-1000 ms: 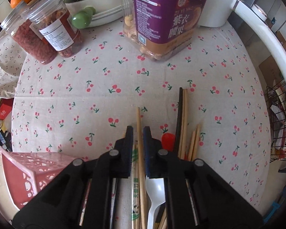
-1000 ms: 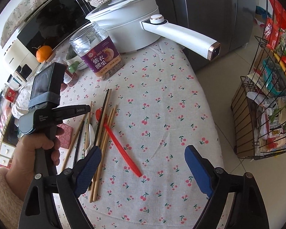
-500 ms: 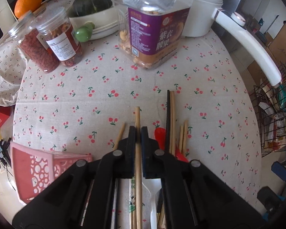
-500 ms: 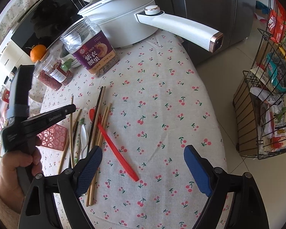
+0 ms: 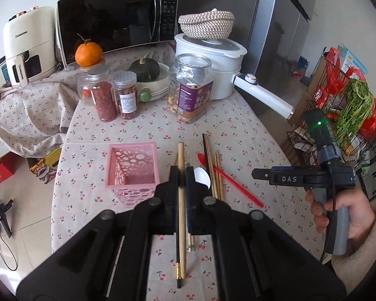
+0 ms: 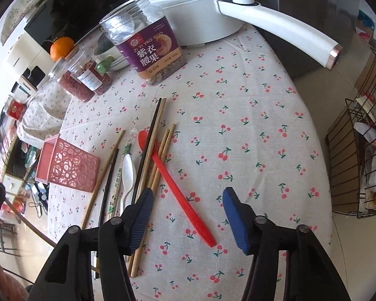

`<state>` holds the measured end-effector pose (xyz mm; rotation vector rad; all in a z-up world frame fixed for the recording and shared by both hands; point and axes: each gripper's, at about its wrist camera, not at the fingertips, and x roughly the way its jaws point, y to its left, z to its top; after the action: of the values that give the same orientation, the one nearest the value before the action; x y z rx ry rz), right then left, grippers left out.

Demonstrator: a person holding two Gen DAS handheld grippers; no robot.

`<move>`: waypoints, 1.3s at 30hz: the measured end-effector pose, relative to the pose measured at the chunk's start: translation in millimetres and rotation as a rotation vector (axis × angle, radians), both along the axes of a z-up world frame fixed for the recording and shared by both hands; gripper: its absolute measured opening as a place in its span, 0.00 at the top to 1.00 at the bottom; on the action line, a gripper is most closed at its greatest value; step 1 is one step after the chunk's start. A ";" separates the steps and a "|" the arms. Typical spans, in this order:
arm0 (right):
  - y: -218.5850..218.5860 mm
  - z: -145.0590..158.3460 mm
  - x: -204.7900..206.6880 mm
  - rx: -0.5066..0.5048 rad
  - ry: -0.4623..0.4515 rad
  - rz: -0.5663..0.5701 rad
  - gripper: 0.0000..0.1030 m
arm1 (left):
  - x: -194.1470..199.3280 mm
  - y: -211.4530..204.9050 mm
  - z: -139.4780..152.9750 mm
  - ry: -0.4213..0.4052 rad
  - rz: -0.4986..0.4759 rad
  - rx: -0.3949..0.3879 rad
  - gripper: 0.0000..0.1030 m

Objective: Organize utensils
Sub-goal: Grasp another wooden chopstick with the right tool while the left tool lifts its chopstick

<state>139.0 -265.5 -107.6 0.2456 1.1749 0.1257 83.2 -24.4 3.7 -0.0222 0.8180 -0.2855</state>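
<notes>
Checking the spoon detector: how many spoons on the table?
2. Red spoon lies diagonally at the chopsticks' right; white spoon among them. Left gripper may hide more.

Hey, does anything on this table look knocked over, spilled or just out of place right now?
Nothing is spilled or broken. The odd part is the pink basket: it stands upright but empty, while chopsticks, a red spoon and a white spoon lie loose, crisscrossed, beside it. The left gripper pinches one wooden chopstick.
</notes>
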 end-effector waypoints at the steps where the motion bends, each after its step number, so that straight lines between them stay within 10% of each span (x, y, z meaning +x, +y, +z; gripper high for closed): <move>1: 5.3 -3.0 3.8 0.003 0.004 0.016 0.53 | -1.0 6.7 1.4 0.003 0.005 -0.020 0.94; 27: 39.3 -54.9 94.7 0.209 -0.069 0.107 0.96 | -1.1 61.3 -0.2 -0.005 0.008 -0.074 0.94; 37: 41.0 -16.4 73.2 0.089 -0.107 0.114 0.92 | -7.2 57.7 7.2 -0.027 0.018 -0.084 0.94; 39: 42.2 -21.6 79.8 0.086 -0.088 0.101 0.73 | -9.3 56.7 7.9 -0.033 0.020 -0.078 0.94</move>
<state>218.9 -223.3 -129.2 0.2542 1.0958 0.2733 73.9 32.3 11.5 -0.0987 0.7729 -0.2983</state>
